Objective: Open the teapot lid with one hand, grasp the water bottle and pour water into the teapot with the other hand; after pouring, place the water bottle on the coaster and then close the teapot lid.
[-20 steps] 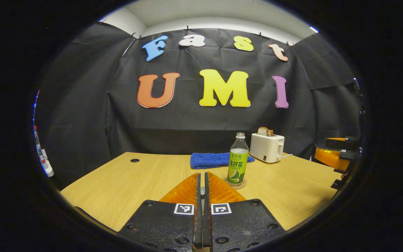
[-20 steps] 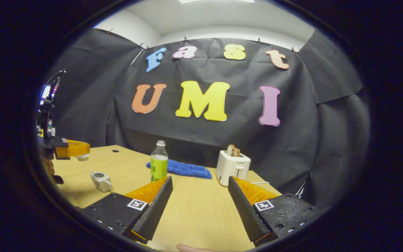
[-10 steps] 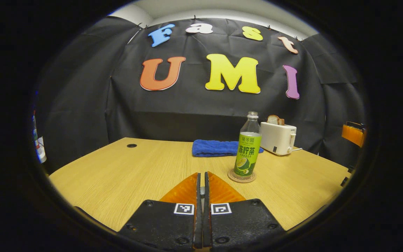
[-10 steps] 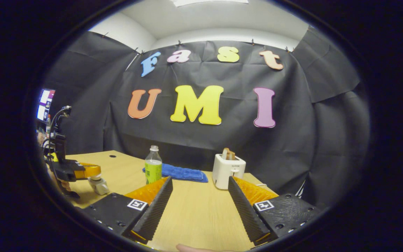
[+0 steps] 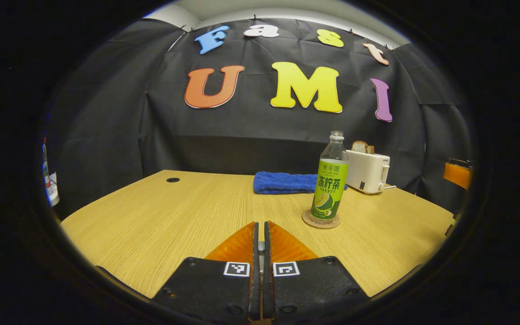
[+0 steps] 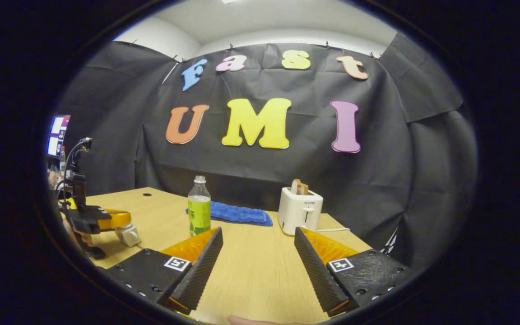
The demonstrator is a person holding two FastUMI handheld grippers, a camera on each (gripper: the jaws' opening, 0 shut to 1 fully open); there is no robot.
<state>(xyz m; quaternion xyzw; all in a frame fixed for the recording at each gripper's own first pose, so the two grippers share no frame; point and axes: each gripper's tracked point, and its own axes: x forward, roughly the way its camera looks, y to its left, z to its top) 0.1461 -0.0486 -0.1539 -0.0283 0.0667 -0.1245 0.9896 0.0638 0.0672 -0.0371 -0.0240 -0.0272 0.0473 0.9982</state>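
Observation:
A clear water bottle point(image 5: 331, 189) with a green label stands upright on a round coaster point(image 5: 321, 221), right of centre on the wooden table point(image 5: 160, 225). In the right gripper view the bottle point(image 6: 199, 207) stands beyond my open right gripper point(image 6: 257, 232), whose fingers hold nothing. At that view's left edge my left gripper point(image 6: 118, 220) sits right on top of the small white teapot point(image 6: 128, 234), hiding its lid. In the left gripper view my left gripper point(image 5: 260, 223) is shut, with a small grey piece pinched between the fingers.
A white toaster point(image 5: 368, 171) with bread in it stands at the back right, and a blue towel point(image 5: 282, 183) lies behind the bottle. A cable hole point(image 5: 173, 179) marks the table's far left. A screen point(image 6: 57, 135) glows beyond the left gripper.
My left gripper came down from above the table, carrying the lid onto the open teapot, and now rests there. The right gripper stayed open and barely moved.

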